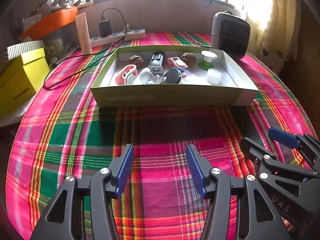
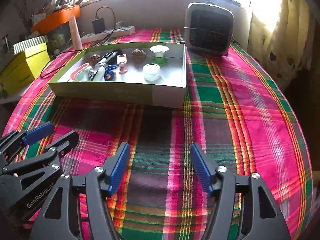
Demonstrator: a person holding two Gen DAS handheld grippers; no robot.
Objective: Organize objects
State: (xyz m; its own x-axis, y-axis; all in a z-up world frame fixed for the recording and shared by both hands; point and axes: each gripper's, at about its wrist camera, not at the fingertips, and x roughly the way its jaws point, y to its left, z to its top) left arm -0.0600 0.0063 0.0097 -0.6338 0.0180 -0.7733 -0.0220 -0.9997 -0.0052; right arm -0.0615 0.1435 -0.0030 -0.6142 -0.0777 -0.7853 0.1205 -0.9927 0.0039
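The objects we are organizing sit in a shallow cardboard box [image 1: 174,97] on the plaid cloth of the worktop [image 1: 160,136], well ahead of both claws. Inside it, toward the right, a small clear jar [image 1: 214,76] stands in front of a white-topped piece on a green base [image 1: 208,59]. Two walnuts [image 1: 136,60] lie by the back wall. In the middle a clear bottle with a black cap [image 1: 157,62], pink clips [image 1: 127,74] and a black pouch [image 1: 172,76] are crowded together, some touching.

Our left claw [image 1: 160,169] hangs open over bare cloth with nothing between its blue pads. Our right claw [image 2: 160,169] is open too, wider, and also empty; the two are side by side, near each other.

We judge that we are between picks, choosing what to take next. To do this well, we would start with something that stands apart, such as the jar or the green-based piece, since the right claw has a clear line to that end of the box. The middle cluster is tangled, so a pinch there could drag a neighbour along. We should come in over the near wall rather than against it, as the box looks light and may slide. A fan heater [image 2: 209,32] stands just behind the box's right corner, and a power strip [image 1: 118,37] with its cable lies behind on the left; we should keep clear of both.
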